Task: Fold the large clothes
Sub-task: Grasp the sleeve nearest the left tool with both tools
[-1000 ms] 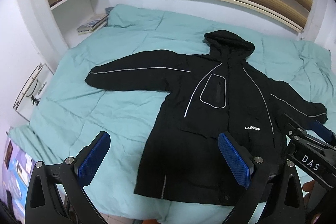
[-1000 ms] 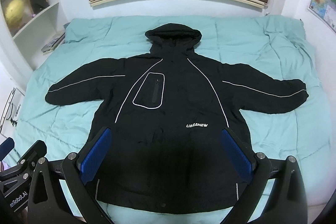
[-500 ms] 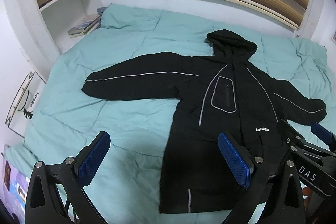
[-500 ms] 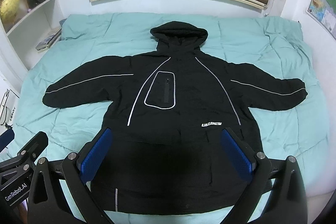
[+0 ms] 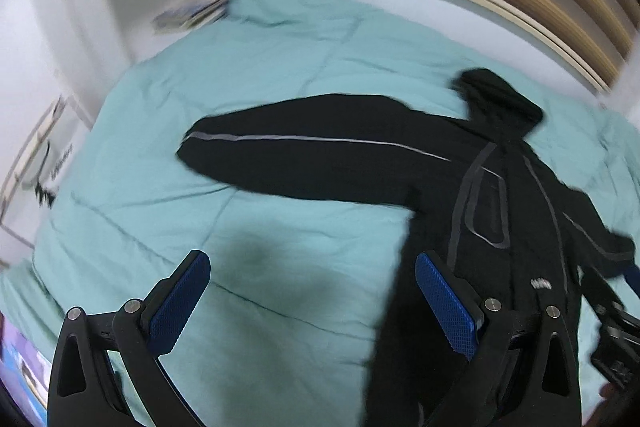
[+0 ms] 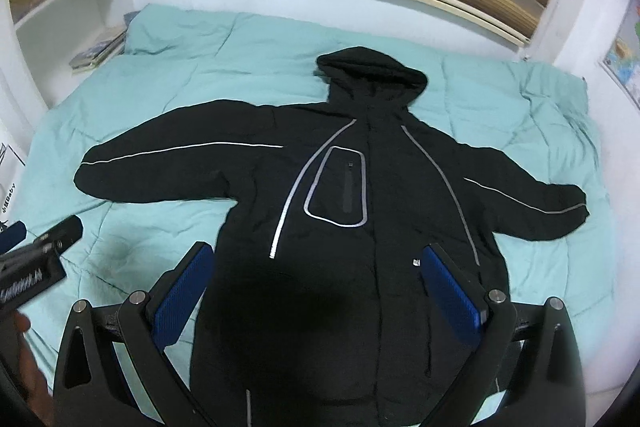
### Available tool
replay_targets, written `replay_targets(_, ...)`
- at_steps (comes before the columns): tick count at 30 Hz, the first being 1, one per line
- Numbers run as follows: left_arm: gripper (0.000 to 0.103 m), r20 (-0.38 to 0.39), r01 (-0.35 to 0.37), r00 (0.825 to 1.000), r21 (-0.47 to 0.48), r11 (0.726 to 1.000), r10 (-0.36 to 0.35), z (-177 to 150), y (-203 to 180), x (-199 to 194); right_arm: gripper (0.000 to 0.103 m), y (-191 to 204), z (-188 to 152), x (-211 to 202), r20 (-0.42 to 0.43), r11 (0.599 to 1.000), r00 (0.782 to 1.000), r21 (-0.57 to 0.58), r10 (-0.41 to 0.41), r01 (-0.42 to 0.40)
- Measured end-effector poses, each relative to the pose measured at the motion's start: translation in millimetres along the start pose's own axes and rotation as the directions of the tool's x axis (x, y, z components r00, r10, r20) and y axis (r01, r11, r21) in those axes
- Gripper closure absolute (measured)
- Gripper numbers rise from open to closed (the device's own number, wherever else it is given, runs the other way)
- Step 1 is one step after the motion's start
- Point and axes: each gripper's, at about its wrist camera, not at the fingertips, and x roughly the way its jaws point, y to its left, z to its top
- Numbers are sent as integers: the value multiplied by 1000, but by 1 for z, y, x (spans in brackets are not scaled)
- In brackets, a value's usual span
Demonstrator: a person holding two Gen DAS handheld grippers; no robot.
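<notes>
Black shell fabric with grey reflective piping: one hooded jacket [image 6: 360, 227], laid front-up and spread flat on the teal quilt [image 6: 520, 107] of the bed, hood toward the striped headboard wall, both sleeves out sideways, presumably so each part can be reached and folded in turn. Right claw [image 6: 316, 291]: spread wide, holding nothing, hovering over the jacket's lower body, with the chest pocket [image 6: 340, 187] ahead of it and the hem beneath and behind its fingers. Left claw [image 5: 312, 299]: likewise spread and empty, above bare quilt, the jacket body just beside its right finger and the near sleeve [image 5: 300, 151] ahead, its cuff ahead and a little to the left; this view is blurred, so fine detail is uncertain. Judged stage: folding not yet begun, no crease or overlap visible. The left claw's position suggests the near sleeve is the first part to be taken and brought across the chest. Also present: white shelf unit [image 6: 68, 7] with a yellow globe, far ahead-left of the right claw; stacked books [image 6: 96, 53] below it.
</notes>
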Motion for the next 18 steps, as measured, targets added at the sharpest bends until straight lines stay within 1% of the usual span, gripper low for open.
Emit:
replay_targets(3, 1, -34, 16, 999, -108, 994, -20, 9, 42, 34, 0, 17, 11, 19, -16, 999, 1000, -38, 7, -8)
replay_targets(4, 1, -40, 20, 999, -154, 988, -27, 13, 59, 47, 0, 23, 16, 26, -17, 998, 1000, -55, 1, -2)
replay_targets(5, 1, -41, 20, 999, -179, 984, -28, 15, 69, 55, 0, 29, 20, 33, -16, 998, 1000, -70, -4, 3)
replay_targets(6, 1, -41, 16, 999, -220, 975, -25, 19, 86, 68, 0, 37, 27, 43, -18, 996, 1000, -86, 1, -2)
replay_targets(8, 1, -40, 29, 998, -281, 959, -42, 26, 110, 88, 0, 48, 39, 60, -27, 995, 999, -97, 27, -30)
replay_targets(10, 1, -30, 59, 997, -350, 935, -74, 34, 135, 113, 0, 59, 48, 77, -39, 993, 998, -108, 46, -50)
replay_targets(12, 1, -17, 65, 997, -406, 912, -79, 41, 153, 135, 0, 74, 58, 102, -63, 989, 996, -134, 55, -63)
replay_targets(14, 1, -3, 50, 998, -448, 893, -57, 51, 175, 158, 0, 87, 64, 124, -92, 984, 994, -162, 54, -68)
replay_targets(16, 1, 12, 63, 998, -481, 874, -65, 60, 193, 180, 0, 100, 67, 149, -129, 979, 990, -187, 63, -86)
replay_targets(18, 2, 14, 52, 999, -498, 866, -52, 67, 204, 199, 1, 111, 69, 168, -150, 972, 986, -212, 68, -99)
